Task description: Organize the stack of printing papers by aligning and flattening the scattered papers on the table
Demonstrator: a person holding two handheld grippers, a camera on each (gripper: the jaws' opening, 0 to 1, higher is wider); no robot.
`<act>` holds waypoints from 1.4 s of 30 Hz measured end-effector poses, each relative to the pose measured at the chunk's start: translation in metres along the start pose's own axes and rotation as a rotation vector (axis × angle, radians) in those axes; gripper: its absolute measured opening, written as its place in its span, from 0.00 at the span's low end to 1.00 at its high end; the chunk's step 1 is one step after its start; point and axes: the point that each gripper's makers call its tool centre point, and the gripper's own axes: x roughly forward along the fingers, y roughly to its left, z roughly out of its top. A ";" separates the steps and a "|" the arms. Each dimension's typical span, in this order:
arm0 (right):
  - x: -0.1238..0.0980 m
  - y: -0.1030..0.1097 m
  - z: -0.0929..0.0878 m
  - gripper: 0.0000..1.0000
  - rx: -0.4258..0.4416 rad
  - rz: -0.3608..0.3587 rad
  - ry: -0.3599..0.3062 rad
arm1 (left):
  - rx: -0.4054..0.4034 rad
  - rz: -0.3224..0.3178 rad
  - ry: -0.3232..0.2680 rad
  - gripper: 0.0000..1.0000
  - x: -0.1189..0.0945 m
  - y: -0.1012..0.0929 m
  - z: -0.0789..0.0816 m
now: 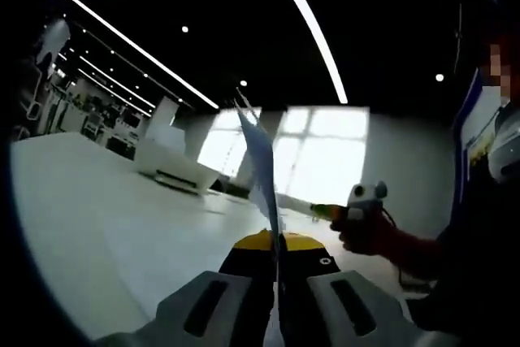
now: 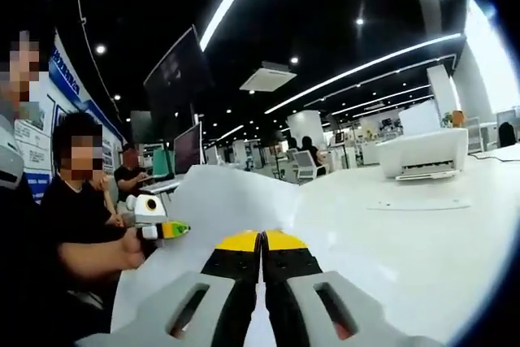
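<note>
Papers (image 1: 262, 170) pinched upright between both tools, above table (image 1: 97, 225)

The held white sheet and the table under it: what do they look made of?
The thin white sheet looks like printer paper: it curves and shows edge-on, clamped in the left claw. The white table seems a smooth, slightly glossy laminate, reflecting window light.

No readable text in either view. The blue-and-white wall poster (image 2: 39, 132) at the left of the right gripper view carries print, but it's too small and blurred to make out; same for the poster (image 1: 481, 132) at the right edge of the left gripper view.
</note>
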 end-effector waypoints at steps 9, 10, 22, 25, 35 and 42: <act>-0.014 -0.009 0.002 0.00 -0.010 -0.028 0.008 | 0.000 0.003 0.003 0.06 0.000 0.002 -0.001; -0.016 -0.010 0.002 0.00 -0.015 -0.032 0.011 | -0.001 0.004 0.003 0.06 0.000 0.002 -0.001; -0.037 -0.031 0.004 0.01 -0.061 -0.109 0.032 | -0.013 0.009 0.006 0.06 0.000 0.005 -0.002; -0.039 -0.033 0.005 0.02 -0.068 -0.117 0.031 | -0.013 0.010 0.007 0.06 0.000 0.005 -0.002; -0.043 -0.041 0.002 0.05 -0.087 -0.139 0.067 | -0.014 0.014 0.008 0.06 0.000 0.006 -0.002; -0.041 -0.046 -0.005 0.10 -0.091 -0.151 0.108 | -0.016 0.013 0.007 0.06 -0.001 0.005 -0.002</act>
